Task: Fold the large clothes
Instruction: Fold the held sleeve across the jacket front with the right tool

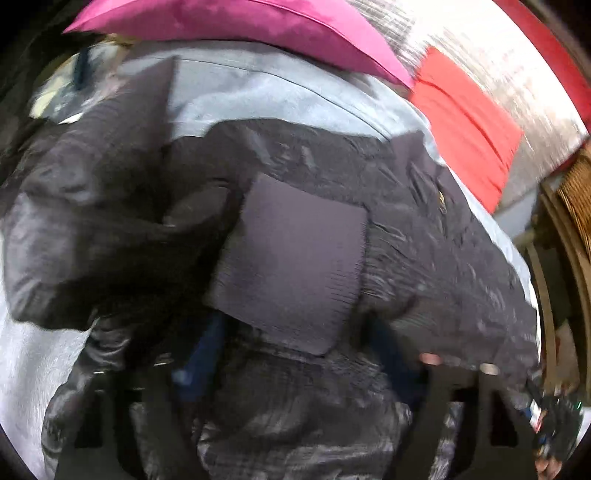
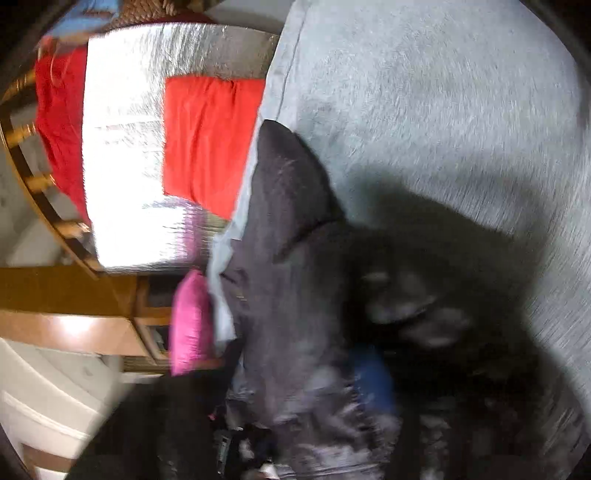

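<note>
A dark shiny padded jacket (image 1: 424,221) lies crumpled on a pale blue-grey bedcover (image 1: 258,88), and its matte ribbed cuff (image 1: 295,258) faces me. In the blurred left wrist view a thick fold of the jacket fills the gap of my left gripper (image 1: 299,369), with the blue pads (image 1: 199,362) against it. The right wrist view is rolled on its side and smeared. In it the jacket (image 2: 280,295) rises from my right gripper (image 2: 328,398), which is shut on the cloth beside a blue pad (image 2: 369,376). Its fingertips are hidden by fabric.
A pink pillow (image 1: 240,26) lies at the bedcover's far edge. Past it, a red cloth (image 1: 465,122) rests on a silver mat (image 1: 480,44). Wooden furniture (image 2: 55,291) and a wicker piece (image 1: 576,192) stand beyond. Bare bedcover (image 2: 443,92) stretches beside the jacket.
</note>
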`<move>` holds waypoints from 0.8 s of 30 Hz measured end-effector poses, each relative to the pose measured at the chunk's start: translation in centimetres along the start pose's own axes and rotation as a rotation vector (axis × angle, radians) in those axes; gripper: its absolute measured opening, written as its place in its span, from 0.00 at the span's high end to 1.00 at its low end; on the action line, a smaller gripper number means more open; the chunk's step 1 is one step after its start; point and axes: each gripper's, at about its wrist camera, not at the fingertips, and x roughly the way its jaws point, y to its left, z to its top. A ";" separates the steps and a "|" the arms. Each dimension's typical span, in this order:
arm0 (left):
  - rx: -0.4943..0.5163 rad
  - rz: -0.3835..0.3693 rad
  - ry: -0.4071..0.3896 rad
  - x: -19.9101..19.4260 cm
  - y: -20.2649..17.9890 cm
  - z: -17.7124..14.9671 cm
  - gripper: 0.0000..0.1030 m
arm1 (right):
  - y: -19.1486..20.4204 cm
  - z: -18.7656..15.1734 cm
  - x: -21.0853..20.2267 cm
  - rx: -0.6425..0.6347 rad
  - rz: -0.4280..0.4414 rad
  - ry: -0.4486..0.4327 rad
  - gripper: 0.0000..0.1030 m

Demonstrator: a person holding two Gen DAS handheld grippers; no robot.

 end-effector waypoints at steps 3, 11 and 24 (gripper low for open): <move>0.060 -0.025 -0.028 -1.2 -1.0 -0.2 0.55 | 2.1 0.0 -0.9 -0.143 -0.094 -0.046 0.84; 0.117 0.080 -0.051 -0.9 -0.7 -1.8 0.32 | 2.4 -0.3 0.8 -0.342 -0.283 0.032 0.76; 0.283 0.125 -0.189 -2.5 -2.3 -0.9 0.21 | 8.0 4.7 -0.6 -0.531 -0.278 -0.028 0.19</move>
